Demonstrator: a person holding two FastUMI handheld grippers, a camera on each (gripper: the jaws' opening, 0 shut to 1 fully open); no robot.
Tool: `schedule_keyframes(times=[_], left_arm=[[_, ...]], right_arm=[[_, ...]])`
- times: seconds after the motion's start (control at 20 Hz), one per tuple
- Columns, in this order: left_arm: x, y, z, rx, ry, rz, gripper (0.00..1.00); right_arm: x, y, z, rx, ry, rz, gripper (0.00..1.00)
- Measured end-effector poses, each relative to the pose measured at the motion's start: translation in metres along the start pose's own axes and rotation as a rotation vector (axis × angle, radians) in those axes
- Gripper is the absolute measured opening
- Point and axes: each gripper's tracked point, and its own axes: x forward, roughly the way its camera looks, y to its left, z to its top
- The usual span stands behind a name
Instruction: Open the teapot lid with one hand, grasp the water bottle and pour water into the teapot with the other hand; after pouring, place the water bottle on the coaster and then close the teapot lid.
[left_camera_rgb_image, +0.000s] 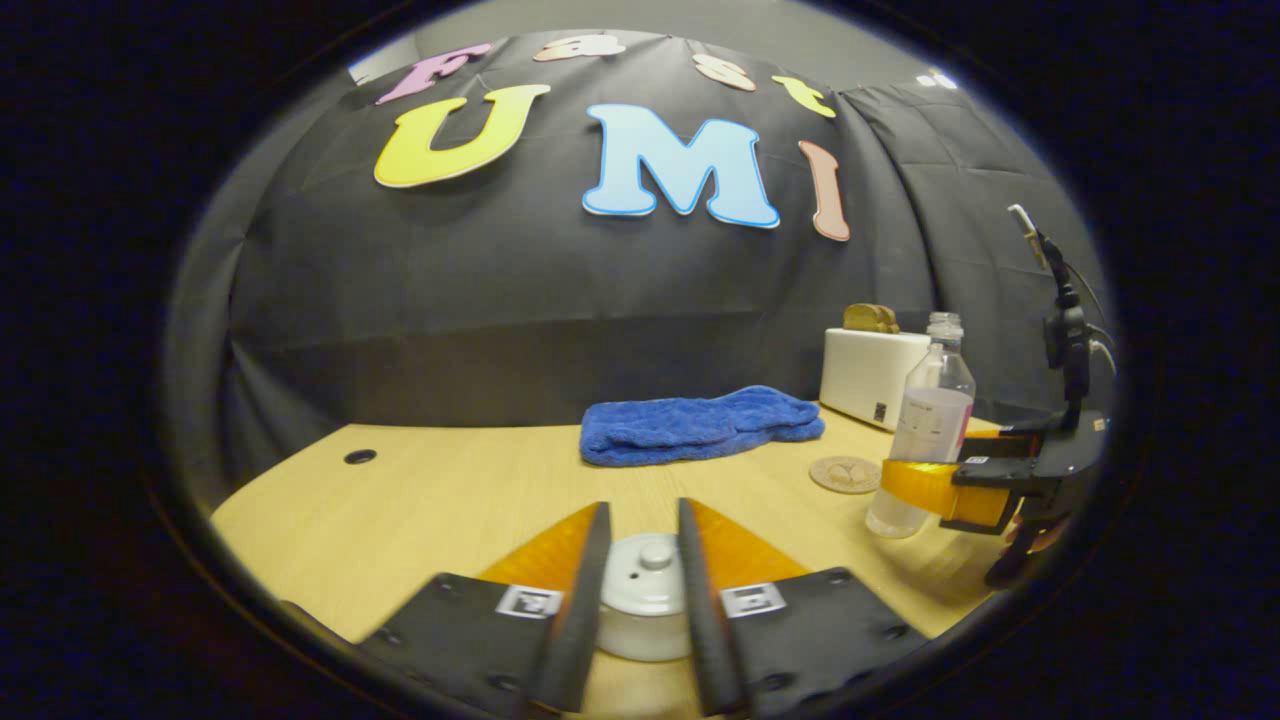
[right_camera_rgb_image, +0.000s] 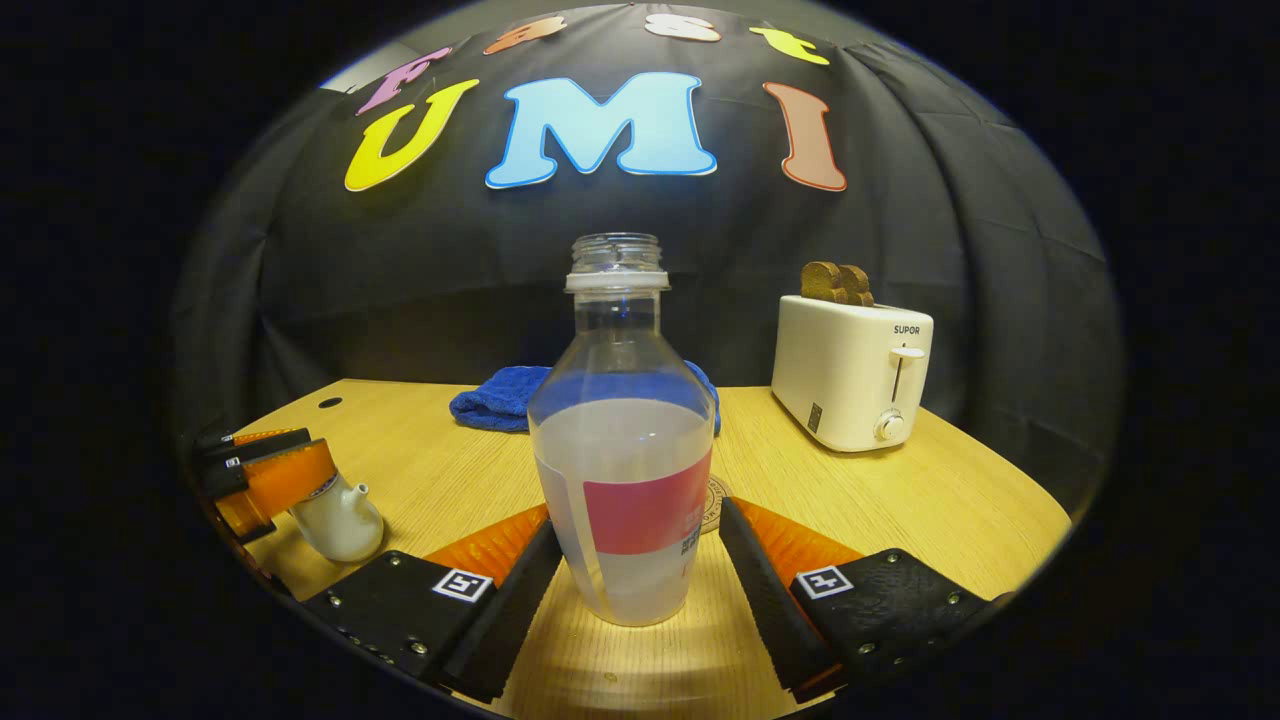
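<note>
- In the left gripper view the left hand-held gripper reaches down over the white teapot, its two fingers standing to either side of the teapot lid with its small knob; whether they press on the lid or merely flank it, I cannot tell
- The teapot sits on the near part of the wooden tabletop, lid in place
- In the right gripper view the right hand-held gripper has its fingers spread apart, one to each side of the water bottle, with a gap showing between each finger and the bottle wall
- The bottle stands upright on the tabletop with no cap, partly filled with water, a red label around its lower body
- In the left gripper view the same bottle appears at the right with the right hand-held gripper around its lower part
- A round coaster lies flat just left of the bottle and near it, in front of the toaster
- A blue towel lies crumpled toward the far side of the tabletop
- A white toaster with slices of toast sticking out of it stands at the far right
- In the right gripper view the teapot, spout pointing right, shows at the near left with the left hand-held gripper over it
</note>
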Motion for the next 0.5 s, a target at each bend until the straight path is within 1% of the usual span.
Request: schedule_keyframes(times=[0.05,0.1,0.15,0.2,0.25,0.3,0.35,0.4,0.45,0.5], left_arm=[[-0.0019,-0.0009,-0.0007,0.007,0.005,0.003,0.36],[-0.0019,-0.0019,-0.0009,0.016,0.008,0.007,0.36],[-0.0014,-0.0012,-0.0002,0.02,0.005,0.009,0.36],[-0.0015,-0.0007,0.0002,0.021,0.006,0.01,0.36],[-0.0029,-0.0042,0.0028,0.011,-0.009,-0.002,0.3],[-0.0068,-0.0025,0.0056,0.007,-0.015,0.012,0.25],[-0.0023,-0.0021,0.0002,0.018,-0.005,0.01,0.19],[-0.0015,-0.0018,0.0026,0.014,-0.009,0.007,0.2],[-0.001,-0.0047,0.0038,0.006,-0.02,-0.006,0.16],[-0.0036,-0.004,0.0055,-0.005,-0.03,-0.012,0.2]], right_arm=[[0.0002,0.0007,0.0001,0.0,0.002,0.006,0.95],[0.0009,0.0001,-0.001,0.004,0.007,0.003,0.95],[0.0003,-0.0017,-0.0017,0.007,0.008,0.001,0.8],[0.0017,-0.0016,-0.0016,0.011,0.011,0.005,0.78],[0.0022,-0.0011,-0.0017,0.014,0.013,0.006,0.78],[0.0014,-0.0019,-0.0025,0.015,0.015,0.006,0.78],[0.0011,-0.0015,-0.0017,0.013,0.017,0.005,0.78],[0.0011,-0.0017,-0.0023,0.01,0.016,0.001,0.78],[-0.0008,-0.0016,-0.0015,0.005,0.015,0.0,0.78],[0.0008,-0.0018,-0.0027,0.002,0.016,0.0,0.76]])
